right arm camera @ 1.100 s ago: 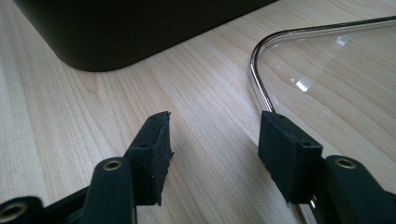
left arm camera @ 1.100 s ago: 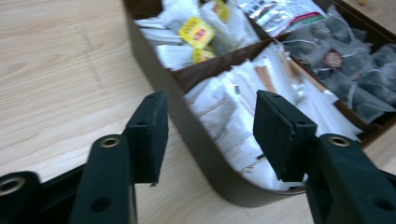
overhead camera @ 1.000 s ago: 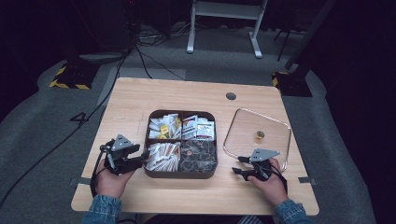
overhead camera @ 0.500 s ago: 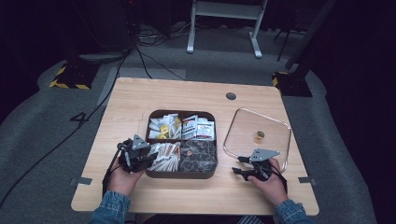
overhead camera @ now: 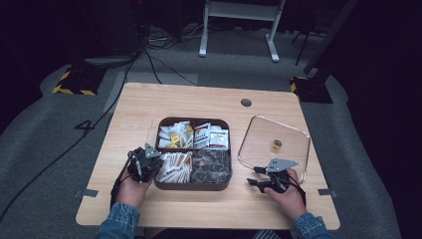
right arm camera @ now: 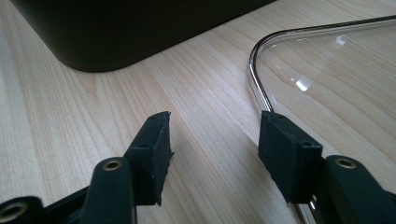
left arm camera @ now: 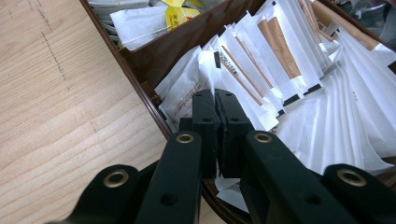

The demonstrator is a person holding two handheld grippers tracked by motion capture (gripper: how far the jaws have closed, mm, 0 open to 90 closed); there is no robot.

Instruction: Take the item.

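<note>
- My left gripper [left arm camera: 215, 100] has its jaws pressed together, nothing visibly between them, tips just over the near-left rim of the brown tray [overhead camera: 193, 185], above the white paper packets [left arm camera: 299, 88] fanned in that compartment.
- My right gripper [right arm camera: 215, 135] has its jaws apart over bare wood; the clear lid [overhead camera: 293, 132] has its rounded edge beside the right jaw, and the tray's dark corner lies ahead on the left.
- A small gold knob [overhead camera: 276, 144] sits on the lid.
- The wooden table [overhead camera: 134, 109] stands on grey carpet in a dark room.
</note>
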